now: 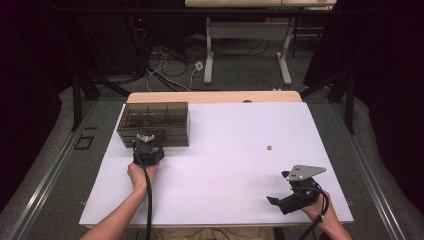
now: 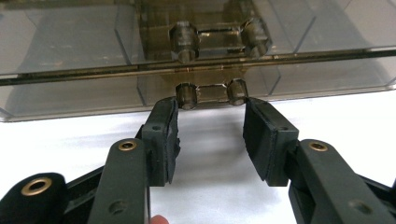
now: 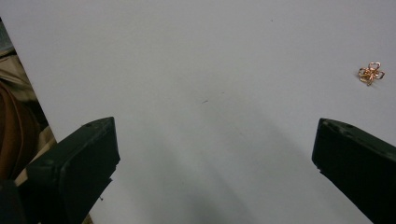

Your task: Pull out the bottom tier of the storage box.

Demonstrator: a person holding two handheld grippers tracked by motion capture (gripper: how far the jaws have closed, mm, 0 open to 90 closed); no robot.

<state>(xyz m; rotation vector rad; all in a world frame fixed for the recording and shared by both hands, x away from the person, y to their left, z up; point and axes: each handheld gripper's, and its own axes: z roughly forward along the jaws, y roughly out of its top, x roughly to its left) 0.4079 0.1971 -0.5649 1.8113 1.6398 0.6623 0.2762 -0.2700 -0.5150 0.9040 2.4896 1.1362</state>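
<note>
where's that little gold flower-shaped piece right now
In the high view the gold flower piece lies alone on the white table, right of centre, ahead of the right gripper and far from the smoky drawer box.

I count two grippers on the table: the left gripper [image 1: 145,141] at centre left of the high view and the right gripper [image 1: 280,196] at lower right. There is one smoky drawer box [image 1: 154,122] in the upper left part of the white sheet, with two drawers stacked in it, each with one handle, the upper handle [image 2: 215,38] and the lower handle [image 2: 212,92], seen in the left gripper view. One small gold flower-shaped trinket [image 1: 270,147] lies right of centre, and two forearms enter from the bottom edge.
</note>
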